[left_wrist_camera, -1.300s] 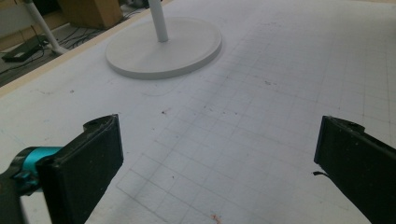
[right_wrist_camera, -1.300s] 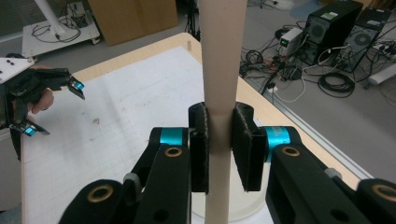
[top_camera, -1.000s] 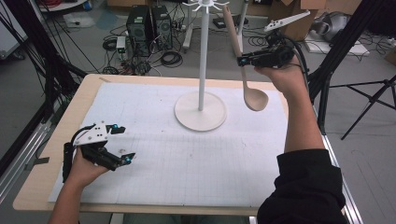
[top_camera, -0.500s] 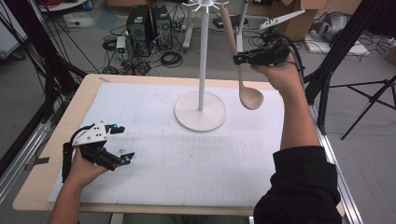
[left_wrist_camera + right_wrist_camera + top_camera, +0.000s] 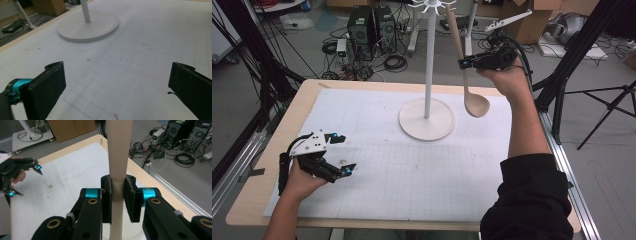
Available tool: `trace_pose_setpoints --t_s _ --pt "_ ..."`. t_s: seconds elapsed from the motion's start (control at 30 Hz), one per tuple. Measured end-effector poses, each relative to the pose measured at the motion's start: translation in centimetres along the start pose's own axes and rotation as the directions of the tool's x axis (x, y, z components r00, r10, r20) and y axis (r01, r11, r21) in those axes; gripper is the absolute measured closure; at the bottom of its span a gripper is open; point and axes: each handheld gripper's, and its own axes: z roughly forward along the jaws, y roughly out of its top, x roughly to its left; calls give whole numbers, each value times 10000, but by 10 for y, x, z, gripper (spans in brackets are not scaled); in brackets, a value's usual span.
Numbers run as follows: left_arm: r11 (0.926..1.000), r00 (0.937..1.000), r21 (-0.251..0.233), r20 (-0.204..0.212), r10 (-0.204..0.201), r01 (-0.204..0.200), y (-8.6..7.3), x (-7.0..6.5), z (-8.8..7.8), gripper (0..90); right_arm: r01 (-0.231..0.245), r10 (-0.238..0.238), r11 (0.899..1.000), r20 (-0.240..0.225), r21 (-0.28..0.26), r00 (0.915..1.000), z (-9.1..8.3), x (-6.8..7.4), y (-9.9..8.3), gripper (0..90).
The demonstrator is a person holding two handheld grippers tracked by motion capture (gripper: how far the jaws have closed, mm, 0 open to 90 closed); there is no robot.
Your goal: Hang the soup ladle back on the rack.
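Clamped on the handle of the wooden spoon (image 5: 463, 70), the right gripper (image 5: 466, 63) held it well above the table (image 5: 362, 87), bowl hanging down and the handle's tip raised up beside the hooks at the top of the white stand (image 5: 427, 80). In the right gripper view the black pads (image 5: 107, 195) pressed squarely on both sides of the handle (image 5: 117, 170), roughly at its middle. The work appeared to be hanging the spoon on the stand, and the tip was near the hook ring but apparently not yet on it; whether the handle had a hole could not be told. To do this step well, the grip probably needed to stay firm so the handle would not slide or swing, while the tip was steered slowly onto one hook, letting go only once the spoon's weight rested there. A knock against the thin post might have rocked the stand. The left gripper (image 5: 338, 152) rested low over the gridded mat (image 5: 412, 175), jaws wide apart with nothing between them.
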Motion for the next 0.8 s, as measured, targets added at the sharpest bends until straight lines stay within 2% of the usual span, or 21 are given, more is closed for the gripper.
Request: trace_pose_setpoints --t_s 0.3,0.5,0.7,0.8 --pt "10000 10000 -9 -15 -3 3 0 1 -1 17 38 -41 9996 101 287 9999 6 1 0 749" --pt "10000 10000 -22 -22 20 -20 0 1 -2 17 -29 26 9999 195 159 9998 0 2 -1 639" --pt "10000 10000 -48 -32 31 -31 1 0 -2 17 -216 221 9996 290 -176 9993 -9 2 -5 562" --pt "10000 10000 -50 -36 38 -38 1 0 -2 17 -155 161 9997 314 -187 9994 -13 4 -7 539"
